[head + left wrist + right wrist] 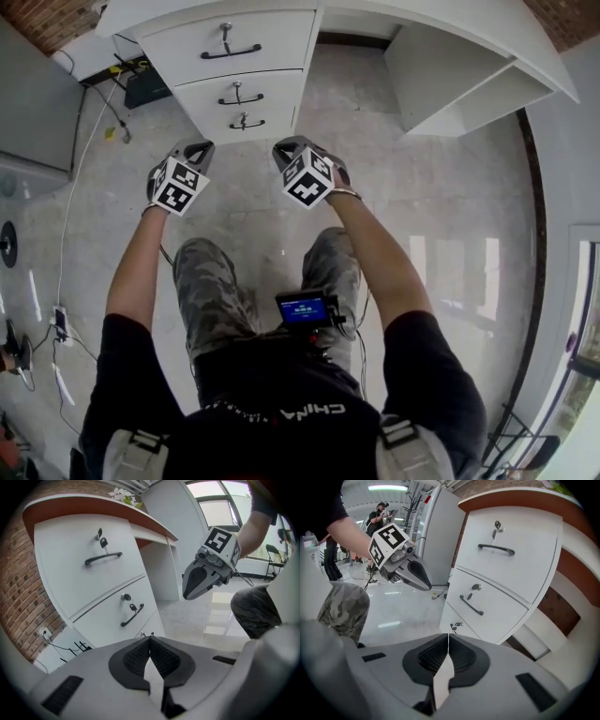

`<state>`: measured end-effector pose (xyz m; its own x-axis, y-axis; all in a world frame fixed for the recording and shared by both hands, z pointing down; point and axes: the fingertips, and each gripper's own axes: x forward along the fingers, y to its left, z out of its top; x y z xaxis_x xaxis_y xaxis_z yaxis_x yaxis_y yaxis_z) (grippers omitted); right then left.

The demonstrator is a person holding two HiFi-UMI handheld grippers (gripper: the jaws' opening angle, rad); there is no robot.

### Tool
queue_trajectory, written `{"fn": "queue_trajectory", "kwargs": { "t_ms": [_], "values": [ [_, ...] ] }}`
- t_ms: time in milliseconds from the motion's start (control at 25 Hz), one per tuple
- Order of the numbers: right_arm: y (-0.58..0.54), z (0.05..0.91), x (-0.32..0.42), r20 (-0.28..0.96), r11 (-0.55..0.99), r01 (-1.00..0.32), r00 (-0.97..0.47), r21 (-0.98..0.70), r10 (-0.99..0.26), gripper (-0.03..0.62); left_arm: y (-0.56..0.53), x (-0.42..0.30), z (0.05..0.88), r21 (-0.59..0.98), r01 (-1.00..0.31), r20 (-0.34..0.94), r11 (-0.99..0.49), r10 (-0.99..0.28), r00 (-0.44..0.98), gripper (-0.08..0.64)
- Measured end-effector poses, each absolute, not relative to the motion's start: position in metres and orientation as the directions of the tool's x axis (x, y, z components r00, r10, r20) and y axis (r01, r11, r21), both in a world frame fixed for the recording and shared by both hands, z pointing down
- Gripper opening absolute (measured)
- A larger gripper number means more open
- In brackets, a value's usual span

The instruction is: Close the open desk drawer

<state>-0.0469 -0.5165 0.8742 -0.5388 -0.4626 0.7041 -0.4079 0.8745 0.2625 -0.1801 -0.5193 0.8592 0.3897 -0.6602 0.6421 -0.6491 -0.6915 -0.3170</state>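
A white desk [525, 47] has a stack of three drawers, each with a dark handle and keys in its lock. The top drawer [230, 47] [89, 559] [508, 550] looks a touch proud of the middle drawer [241, 94] [117, 616] [487, 611]; the bottom drawer [246, 122] sits below them. My left gripper [199, 146] [150, 640] is shut and empty, short of the drawers at the left. My right gripper [284, 150] [448, 637] is also shut and empty, beside it. Neither touches the desk. Each gripper appears in the other's view: the left gripper [415, 576], the right gripper [194, 585].
The desk's kneehole [450, 84] opens to the right of the drawers. A black box [145, 86] and cables lie on the floor at the left, beside a grey cabinet [33, 103]. A power strip [61, 323] lies lower left. People [379, 513] stand far behind.
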Motion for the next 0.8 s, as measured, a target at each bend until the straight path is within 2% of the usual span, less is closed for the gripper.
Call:
{"fn": "queue_trajectory", "kwargs": {
  "t_ms": [160, 440, 640, 800],
  "values": [
    [-0.501, 0.782, -0.035, 0.726, 0.876, -0.426, -0.525, 0.227, -0.444, 0.018, -0.497, -0.175, 0.772, -0.271, -0.648, 0.687, -0.712, -0.614, 0.388, 0.012],
    [-0.452, 0.568, -0.012, 0.772, 0.877, -0.449, -0.491, 0.174, -0.404, 0.018, -0.449, -0.146, 0.56, -0.193, -0.638, 0.72, -0.746, -0.549, 0.424, 0.012],
    [-0.426, 0.425, -0.002, 0.775, 0.874, -0.458, -0.489, 0.162, -0.4, 0.018, -0.42, -0.127, 0.418, -0.185, -0.643, 0.704, -0.743, -0.557, 0.441, 0.012],
    [-0.418, 0.358, -0.005, 0.753, 0.868, -0.466, -0.508, 0.17, -0.42, 0.018, -0.408, -0.114, 0.356, -0.199, -0.66, 0.673, -0.724, -0.59, 0.445, 0.012]
  ]
}}
